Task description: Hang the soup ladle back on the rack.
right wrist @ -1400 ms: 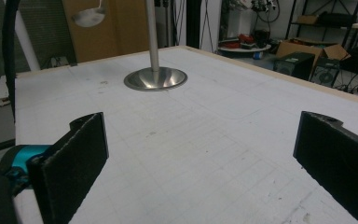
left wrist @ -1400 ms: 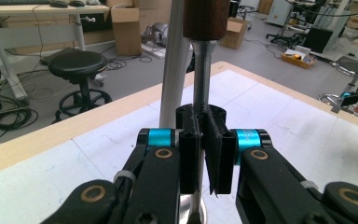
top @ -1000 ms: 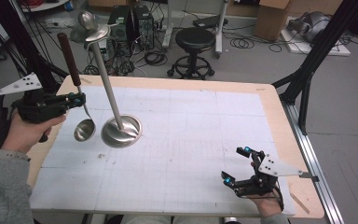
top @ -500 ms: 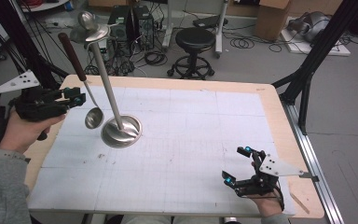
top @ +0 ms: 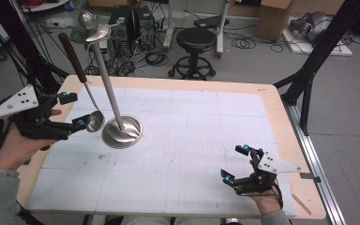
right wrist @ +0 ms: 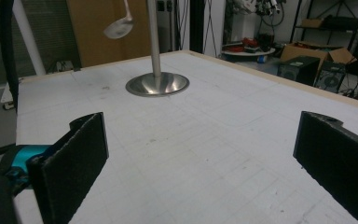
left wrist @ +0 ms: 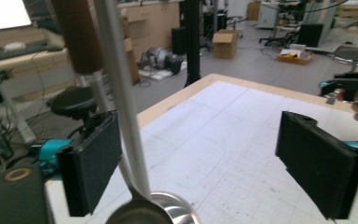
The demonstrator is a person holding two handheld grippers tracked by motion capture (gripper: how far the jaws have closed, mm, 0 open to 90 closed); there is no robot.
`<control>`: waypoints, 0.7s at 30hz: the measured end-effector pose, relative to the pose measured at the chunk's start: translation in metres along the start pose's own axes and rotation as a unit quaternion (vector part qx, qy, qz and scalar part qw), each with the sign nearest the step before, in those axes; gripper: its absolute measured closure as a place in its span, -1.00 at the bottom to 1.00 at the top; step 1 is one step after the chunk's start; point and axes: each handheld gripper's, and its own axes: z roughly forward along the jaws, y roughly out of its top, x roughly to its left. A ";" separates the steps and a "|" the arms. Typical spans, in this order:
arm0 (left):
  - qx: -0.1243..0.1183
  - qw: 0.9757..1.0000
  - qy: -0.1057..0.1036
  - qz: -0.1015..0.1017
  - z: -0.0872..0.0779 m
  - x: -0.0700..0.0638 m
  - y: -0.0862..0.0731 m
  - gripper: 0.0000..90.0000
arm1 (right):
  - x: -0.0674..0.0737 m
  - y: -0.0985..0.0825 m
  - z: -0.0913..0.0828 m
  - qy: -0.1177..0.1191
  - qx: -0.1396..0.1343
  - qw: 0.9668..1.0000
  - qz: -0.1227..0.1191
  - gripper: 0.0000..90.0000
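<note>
Ladle (top: 87, 89) with brown handle hangs off the top hook of the metal stand (top: 117, 123). Its bowl is down by the stand's round base, at the left end of the surface (top: 192, 140); the handle slants up and away. In the left gripper view the handle and thin shank run up beside the stand's pole, with the bowl at the bottom edge.

Left gripper (top: 70, 112) sits level at bowl height. Its jaws have just been opening and now stand wide. The bowl lies just off the near jaw tip, and no pad presses on it. Reads as the release step: ladle hung, grip let go. I can't tell whether the ladle is swinging.

Right gripper (top: 236, 164) rests low at the near right of the surface, well apart from the stand, jaws wide, nothing between them.

Next move likely: draw the left gripper straight back from the bowl. It must not clip the shank or nudge the pole, since the hook hold looks slight.
</note>
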 end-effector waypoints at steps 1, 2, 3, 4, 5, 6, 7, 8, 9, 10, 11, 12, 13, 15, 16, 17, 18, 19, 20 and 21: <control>-0.005 1.000 0.000 -0.001 -0.001 -0.003 -0.001 -0.74 | 0.000 0.001 0.001 0.002 -0.001 1.000 0.001 -0.96; -0.009 1.000 -0.001 -0.002 -0.001 -0.005 -0.002 -0.77 | 0.000 0.001 0.002 0.003 -0.001 1.000 0.001 -0.96; -0.014 1.000 0.001 -0.006 -0.001 -0.008 -0.004 -0.80 | 0.000 0.001 0.003 0.005 -0.001 1.000 -0.002 -0.96; -0.018 1.000 -0.002 -0.013 -0.002 -0.010 -0.006 -0.85 | 0.000 0.002 0.004 0.006 -0.001 1.000 -0.002 -0.96; -0.021 1.000 -0.006 -0.020 -0.002 -0.012 -0.007 -0.87 | 0.001 0.002 0.005 0.009 -0.001 1.000 -0.003 -0.96; -0.019 0.999 -0.011 -0.033 -0.001 -0.014 -0.010 -0.87 | 0.001 0.002 0.005 0.010 0.000 1.000 -0.002 -0.96; -0.012 0.999 -0.015 -0.040 0.001 -0.016 -0.012 -0.90 | 0.001 0.002 0.005 0.010 0.000 1.000 -0.003 -0.96; -0.007 0.999 -0.015 -0.046 0.003 -0.020 -0.016 -0.96 | 0.001 0.002 0.005 0.011 0.000 1.000 -0.003 -0.96; -0.007 0.999 -0.018 -0.046 0.004 -0.022 -0.019 -0.96 | 0.000 0.003 0.005 0.011 -0.002 1.000 -0.004 -0.96; -0.008 0.999 -0.018 -0.045 0.007 -0.027 -0.023 -0.96 | 0.000 0.003 0.005 0.011 -0.003 1.000 -0.003 -0.96; -0.009 0.999 -0.017 -0.045 0.008 -0.029 -0.024 -0.96 | 0.000 0.003 0.004 0.009 -0.004 1.000 -0.002 -0.96; -0.011 0.999 -0.017 -0.044 0.010 -0.033 -0.028 -0.96 | 0.000 0.003 0.004 0.007 -0.005 1.000 -0.002 -0.96; -0.012 0.999 -0.014 -0.040 0.012 -0.035 -0.030 -0.96 | 0.000 0.003 0.003 0.006 -0.008 1.000 -0.004 -0.96; -0.012 0.999 -0.001 -0.030 0.015 -0.041 -0.035 -0.96 | 0.001 0.004 0.002 0.003 -0.010 1.000 -0.003 -0.96; -0.014 1.000 0.001 -0.025 0.017 -0.044 -0.038 -0.96 | 0.001 0.004 0.001 0.002 -0.010 1.000 -0.002 -0.96; -0.014 1.000 0.008 -0.020 0.018 -0.047 -0.040 -0.96 | 0.002 0.004 0.000 0.002 -0.009 1.000 0.001 -0.96; -0.014 1.000 0.011 -0.016 0.019 -0.049 -0.043 -0.96 | 0.001 0.004 0.000 0.001 -0.010 1.000 0.000 -0.96; -0.012 1.000 0.007 -0.018 0.020 -0.051 -0.047 -0.96 | 0.002 0.004 -0.001 0.000 -0.008 1.000 0.002 -0.96; -0.007 1.000 0.006 -0.020 0.022 -0.053 -0.050 -0.96 | 0.001 0.004 -0.002 -0.002 -0.010 1.000 -0.002 -0.96; -0.003 1.000 0.008 -0.022 0.023 -0.055 -0.054 -0.96 | 0.001 0.003 -0.003 -0.002 -0.009 1.000 0.001 -0.96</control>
